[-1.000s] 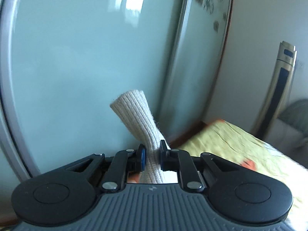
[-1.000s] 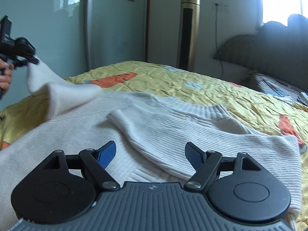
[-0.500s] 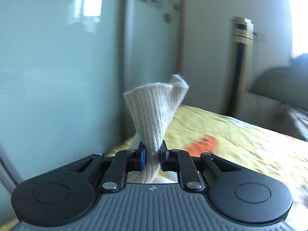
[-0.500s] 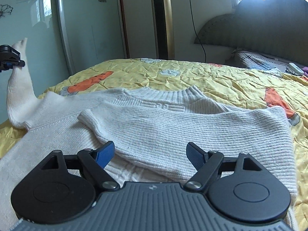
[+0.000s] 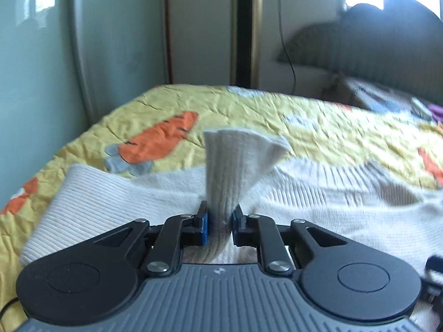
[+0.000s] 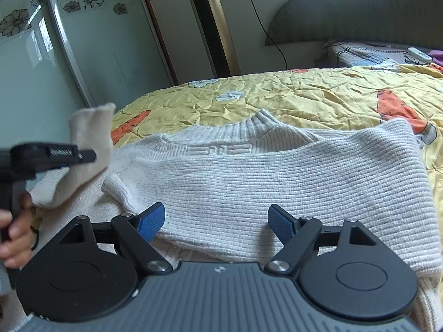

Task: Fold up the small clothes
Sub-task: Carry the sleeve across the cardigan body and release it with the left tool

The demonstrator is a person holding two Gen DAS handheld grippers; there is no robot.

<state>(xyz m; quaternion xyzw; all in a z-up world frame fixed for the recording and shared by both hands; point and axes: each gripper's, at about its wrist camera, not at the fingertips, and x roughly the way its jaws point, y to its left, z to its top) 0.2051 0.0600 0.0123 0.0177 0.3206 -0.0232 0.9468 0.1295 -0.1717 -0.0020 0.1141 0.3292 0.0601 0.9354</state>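
Observation:
A cream ribbed sweater [image 6: 277, 179] lies flat on the bed with its right sleeve folded across the chest. My left gripper [image 5: 220, 217] pinches the cuff of the other sleeve [image 5: 238, 160], which stands up between the blue pads; the jaws are opening while the cloth still sits squeezed between them. In the right wrist view the left gripper [image 6: 69, 155] hangs at the left, above the sweater's shoulder, with the sleeve [image 6: 88, 130] draped from it and a hand [image 6: 13, 232] on its handle. My right gripper [image 6: 216, 218] hovers open over the folded sleeve, nothing between its fingers.
A yellow bedspread [image 6: 304, 94] with orange carrot prints covers the bed. Pale green wardrobe doors [image 6: 83, 55] stand close on the left. A gold tower unit [image 6: 213, 27] and a grey headboard [image 6: 360, 8] are at the back, with a remote [image 6: 418, 54] on the pillow.
The left gripper has swung with the sleeve from facing the wardrobe round to the bed and dropped lower, over the sweater. The right gripper has rolled and shifted slightly, still open.

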